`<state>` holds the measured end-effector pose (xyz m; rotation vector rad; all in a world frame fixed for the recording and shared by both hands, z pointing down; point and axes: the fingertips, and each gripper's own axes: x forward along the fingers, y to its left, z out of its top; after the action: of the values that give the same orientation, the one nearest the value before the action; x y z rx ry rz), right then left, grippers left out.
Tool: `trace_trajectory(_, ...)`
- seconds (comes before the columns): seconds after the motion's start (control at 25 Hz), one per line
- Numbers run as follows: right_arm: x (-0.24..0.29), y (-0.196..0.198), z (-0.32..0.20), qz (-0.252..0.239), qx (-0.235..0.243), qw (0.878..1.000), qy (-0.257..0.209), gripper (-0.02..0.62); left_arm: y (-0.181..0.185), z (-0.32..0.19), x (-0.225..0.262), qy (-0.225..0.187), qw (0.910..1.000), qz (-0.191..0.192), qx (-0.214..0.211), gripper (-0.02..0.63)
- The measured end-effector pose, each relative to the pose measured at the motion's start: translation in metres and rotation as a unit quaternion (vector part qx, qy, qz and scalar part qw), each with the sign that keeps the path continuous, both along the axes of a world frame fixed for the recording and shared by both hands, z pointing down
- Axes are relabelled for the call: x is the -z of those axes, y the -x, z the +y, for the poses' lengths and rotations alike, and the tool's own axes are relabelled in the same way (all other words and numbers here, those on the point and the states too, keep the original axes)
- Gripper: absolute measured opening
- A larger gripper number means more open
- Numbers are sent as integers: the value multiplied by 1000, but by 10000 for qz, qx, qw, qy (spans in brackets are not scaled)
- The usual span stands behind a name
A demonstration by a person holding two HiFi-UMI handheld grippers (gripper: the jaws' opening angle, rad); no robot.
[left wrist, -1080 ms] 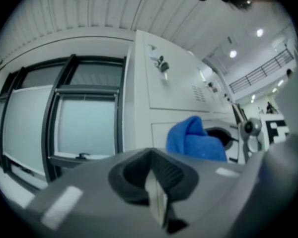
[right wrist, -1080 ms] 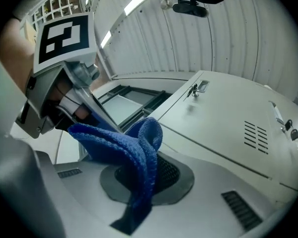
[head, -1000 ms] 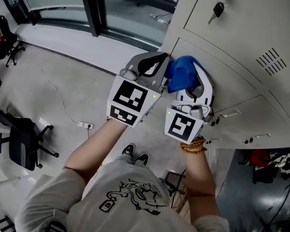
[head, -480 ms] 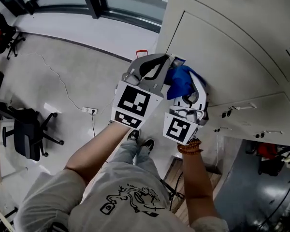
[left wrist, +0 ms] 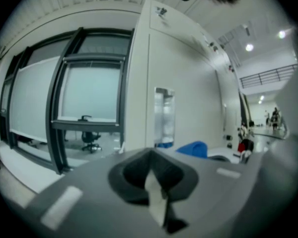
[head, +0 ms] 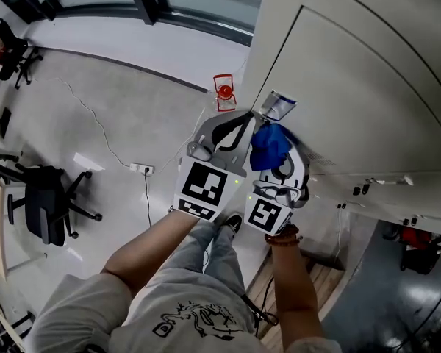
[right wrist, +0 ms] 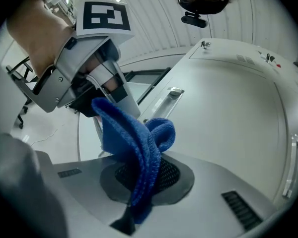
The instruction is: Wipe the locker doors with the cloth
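Blue cloth [right wrist: 139, 148] pinched in right tongs [right wrist: 141, 182], weave clear only in their view; left tongs [left wrist: 154, 182] pressed together.

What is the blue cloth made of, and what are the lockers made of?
The blue cloth looks like soft knitted or terry fabric: tiny fuzzy loops show, and it folds floppily. The locker door is probably painted metal: smooth, flat, pale grey, with a faint sheen.

A pale grey metal locker bank [head: 367, 87] blocks the right; the grey concrete floor [head: 95, 123] left lies open, save a small red object [head: 223, 93] and black office chair [head: 48, 208].
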<state>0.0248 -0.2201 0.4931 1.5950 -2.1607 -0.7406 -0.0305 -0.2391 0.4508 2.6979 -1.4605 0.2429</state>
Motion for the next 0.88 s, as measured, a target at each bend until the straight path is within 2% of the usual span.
trace_trajectory(0.24, -40, -10, -2, 457, 0, 9984, 340, 29, -13, 2, -23, 73, 10000, -12, -4, 3)
trace_trajectory(0.4, -32, -26, 0, 572, -96, 9972, 473, 29, -17, 6, -14, 46, 10000, 27, 44, 3)
trace_trajectory(0.6, 15, -41, 10, 685, -203, 9970, 299, 29, -24, 19, 26, -88, 9999, 74, -7, 3)
trace_trajectory(0.88, 125, -56, 11, 717, -283, 9959, -466, 29, -49, 19, 103, -582, 9978, 200, -231, 3)
